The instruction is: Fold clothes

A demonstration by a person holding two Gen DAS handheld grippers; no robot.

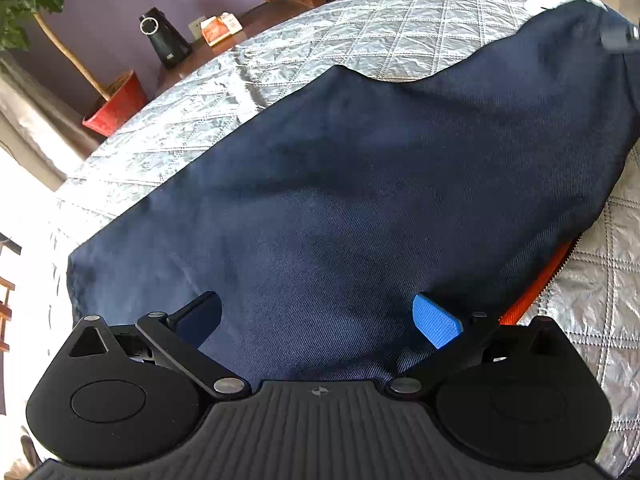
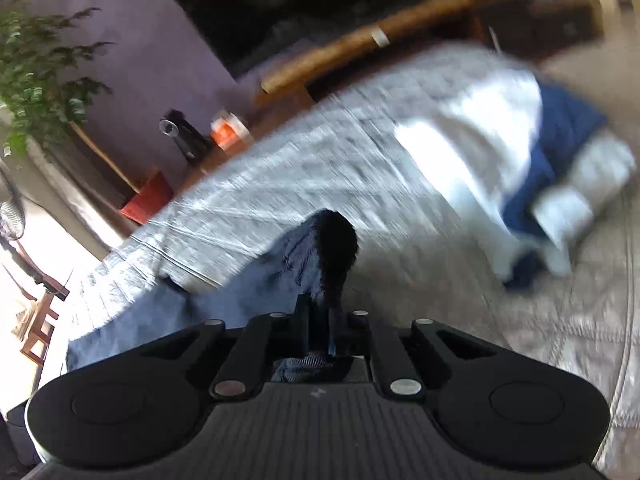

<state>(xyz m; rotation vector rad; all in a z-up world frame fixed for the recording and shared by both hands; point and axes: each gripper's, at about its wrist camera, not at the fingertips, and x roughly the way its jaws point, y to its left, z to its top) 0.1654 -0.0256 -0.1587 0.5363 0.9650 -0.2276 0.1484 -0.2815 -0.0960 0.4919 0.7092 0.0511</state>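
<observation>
One dark blue garment (image 1: pixel 360 184) is lying spread across the grey quilted bed (image 1: pixel 360 32), and we are seeing it fill most of the left wrist view. An orange strip with a zipper edge (image 1: pixel 536 284) is showing along its right side. We are holding the left tool (image 1: pixel 318 320) just above the cloth with its fingers wide apart, gripping nothing. In the blurred right wrist view, we are keeping the right tool (image 2: pixel 320 320) closed on a bunched fold of the same garment (image 2: pixel 312 256), which is rising from between the fingers. Farther along the bed (image 2: pixel 320 168), a white and blue pile of clothes (image 2: pixel 532 168) is sitting near the far edge. Beyond the bed, a red plant pot (image 1: pixel 116 104) is standing on the floor beside a black speaker (image 1: pixel 164 36).
</observation>
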